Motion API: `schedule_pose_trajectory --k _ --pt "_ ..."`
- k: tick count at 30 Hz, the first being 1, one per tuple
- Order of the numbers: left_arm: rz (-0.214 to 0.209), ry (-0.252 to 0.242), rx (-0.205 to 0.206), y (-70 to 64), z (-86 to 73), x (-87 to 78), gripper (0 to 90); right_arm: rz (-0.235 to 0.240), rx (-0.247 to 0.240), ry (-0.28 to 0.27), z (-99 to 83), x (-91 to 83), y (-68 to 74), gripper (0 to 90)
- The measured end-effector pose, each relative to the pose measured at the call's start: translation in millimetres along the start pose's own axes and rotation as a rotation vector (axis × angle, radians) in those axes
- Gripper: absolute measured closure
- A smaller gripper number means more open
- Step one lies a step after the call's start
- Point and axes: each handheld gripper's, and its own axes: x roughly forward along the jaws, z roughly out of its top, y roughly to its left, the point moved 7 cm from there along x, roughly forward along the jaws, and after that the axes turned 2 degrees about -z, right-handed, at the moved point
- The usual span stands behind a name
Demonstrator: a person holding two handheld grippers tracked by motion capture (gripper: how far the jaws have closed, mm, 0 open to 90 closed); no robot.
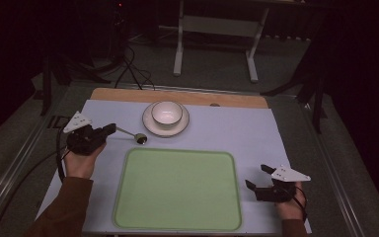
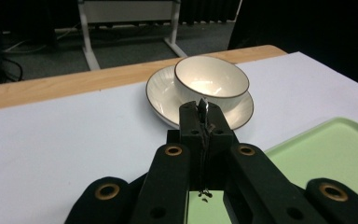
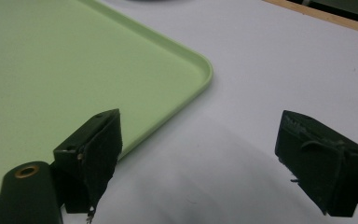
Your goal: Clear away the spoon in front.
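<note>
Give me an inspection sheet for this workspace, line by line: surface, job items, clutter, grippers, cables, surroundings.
Surface: pale sheet over a wooden table top.
Job's things: spoon clamped by its handle, bowl end out toward the tray; white bowl standing on a saucer; green tray, bare.
Clutter: nothing seen.
Grippers: left gripper shut on the spoon, beside the saucer; right gripper open, holding nothing, just off the tray's right edge.
Cables: one trails from the left gripper; more lie on the floor beyond the table.
Surroundings: dark room, white stand on the floor behind.
</note>
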Motion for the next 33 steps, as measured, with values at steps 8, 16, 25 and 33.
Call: schedule_pose_trajectory --k 8,16,25,33 --pt "0.001 0.04 0.0 -4.5 -8.8 -5.1 89.2 0.002 -0.001 0.001 -0.1 0.3 0.3 14.5" --pt "0.009 0.072 0.012 -6.8 -7.8 1.9 89.1 0.002 0.0 0.002 -0.1 0.5 0.6 14.5" --pt "-0.009 0.002 0.012 -4.6 5.1 26.1 88.7 0.003 0.001 0.003 -0.3 0.8 0.6 14.5" --pt "-0.001 -0.032 -0.001 -3.3 13.8 49.1 88.6 0.002 0.0 0.001 -0.3 0.5 -0.1 14.5"
